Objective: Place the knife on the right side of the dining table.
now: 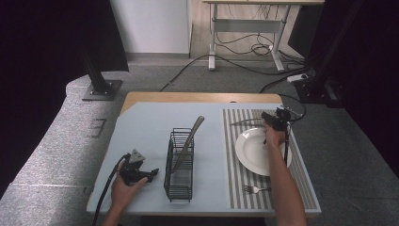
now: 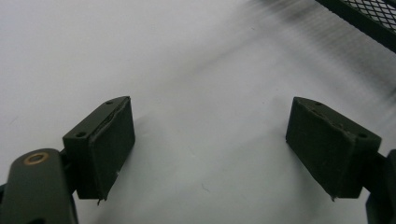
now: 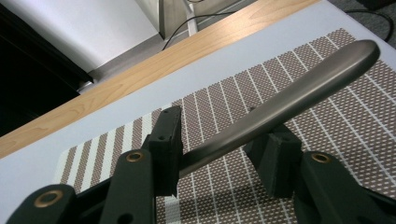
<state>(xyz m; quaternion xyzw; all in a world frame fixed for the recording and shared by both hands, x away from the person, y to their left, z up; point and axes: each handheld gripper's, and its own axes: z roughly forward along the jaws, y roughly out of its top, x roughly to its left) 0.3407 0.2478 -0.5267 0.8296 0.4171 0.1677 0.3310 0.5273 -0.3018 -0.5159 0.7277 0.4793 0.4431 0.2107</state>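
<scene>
My right gripper [image 1: 274, 120] hovers at the far edge of the striped placemat [image 1: 235, 165], just beyond the white plate [image 1: 251, 153]. A silver knife [image 1: 244, 123] lies there, pointing left. In the right gripper view its grey metal handle [image 3: 289, 98] runs slantwise between the jaws of my right gripper [image 3: 219, 135], which stand apart and do not both press on it. My left gripper [image 1: 151, 173] rests on the pale blue table mat left of the black wire basket [image 1: 181, 165]. In its own view my left gripper [image 2: 210, 102] is wide open over bare mat.
A long metal utensil [image 1: 190, 139] leans in the basket, whose corner appears as a black mesh edge [image 2: 369, 18]. A fork [image 1: 254, 189] lies at the near end of the placemat. The wooden table edge [image 3: 140, 79] runs beyond the mat.
</scene>
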